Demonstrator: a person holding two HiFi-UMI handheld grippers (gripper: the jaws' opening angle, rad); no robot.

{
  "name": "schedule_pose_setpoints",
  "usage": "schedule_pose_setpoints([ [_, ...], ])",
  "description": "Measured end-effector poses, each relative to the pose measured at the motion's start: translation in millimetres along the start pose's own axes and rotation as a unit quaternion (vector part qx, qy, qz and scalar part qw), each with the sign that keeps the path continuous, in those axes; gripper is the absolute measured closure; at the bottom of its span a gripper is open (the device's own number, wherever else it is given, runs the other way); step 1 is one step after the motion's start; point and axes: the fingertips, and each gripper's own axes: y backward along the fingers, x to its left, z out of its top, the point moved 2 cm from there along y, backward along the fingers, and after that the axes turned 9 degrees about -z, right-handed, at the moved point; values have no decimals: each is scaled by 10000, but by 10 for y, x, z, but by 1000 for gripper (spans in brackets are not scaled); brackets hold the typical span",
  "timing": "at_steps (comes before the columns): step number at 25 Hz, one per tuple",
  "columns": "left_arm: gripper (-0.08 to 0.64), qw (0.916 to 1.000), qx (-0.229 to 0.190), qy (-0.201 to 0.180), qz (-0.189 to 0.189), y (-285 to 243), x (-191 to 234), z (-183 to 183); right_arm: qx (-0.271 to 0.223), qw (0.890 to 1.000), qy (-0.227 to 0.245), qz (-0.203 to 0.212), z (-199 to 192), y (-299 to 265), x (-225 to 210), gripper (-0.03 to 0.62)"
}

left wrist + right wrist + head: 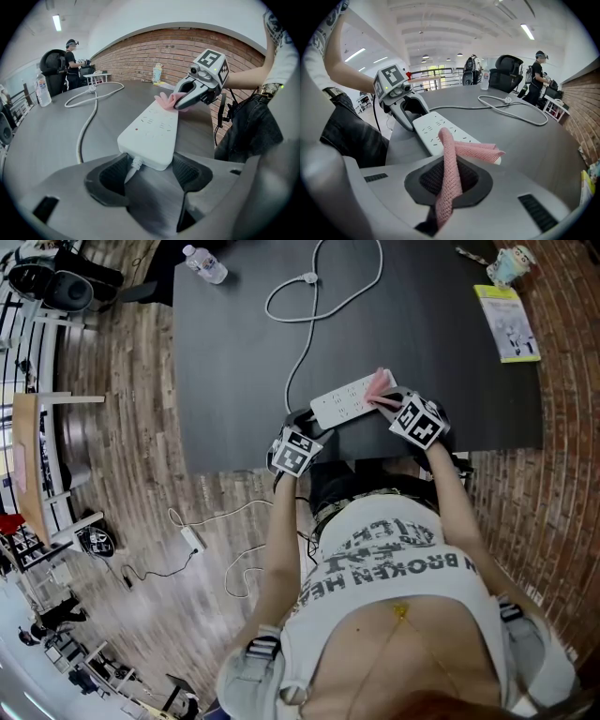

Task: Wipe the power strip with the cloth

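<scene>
The power strip lay on the dark tabletop, near the edge closest to us. It was long and white. Its long side ran from our left gripper across to our right gripper, tipping a little away from us on the right.

The left gripper was at the end where the cord came out. Its fingers sat one on each side of that end and looked closed on it, pinning the strip in place.

The right gripper was at the other end. Its fingers were shut tight on the pink cloth. The cloth stuck out from between them and folded over, and its loose part rested on top of the strip, right at that far end.

So the rest of the strip lay from the cloth toward the left gripper. We thought the cloth should slide that way, along the long side and over the rows of plug holes, toward the cord end. The right gripper was the one to move, since it had the cloth. The left one only had to hold on, or the strip might slip on the smooth tabletop. Close to the cord end the two grippers would come near each other, so we thought the wipe should stop before they bumped.
</scene>
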Motion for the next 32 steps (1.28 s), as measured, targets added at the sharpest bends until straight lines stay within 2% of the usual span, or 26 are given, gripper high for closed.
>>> schedule_pose_setpoints([
  [16,276,10000,-5,38,10,27,-23,46,66,9992,-341,-178,-170,91,-175,575],
  [24,276,10000,-24,4,14,-3,-25,27,261,9982,-360,-400,-278,164,-286,575],
  [28,276,10000,-15,-2,34,-1,-14,36,363,9977,-226,-517,-312,172,-320,577],
  [32,276,10000,6,6,41,5,-11,28,415,9971,-327,-551,-311,171,-326,577],
])
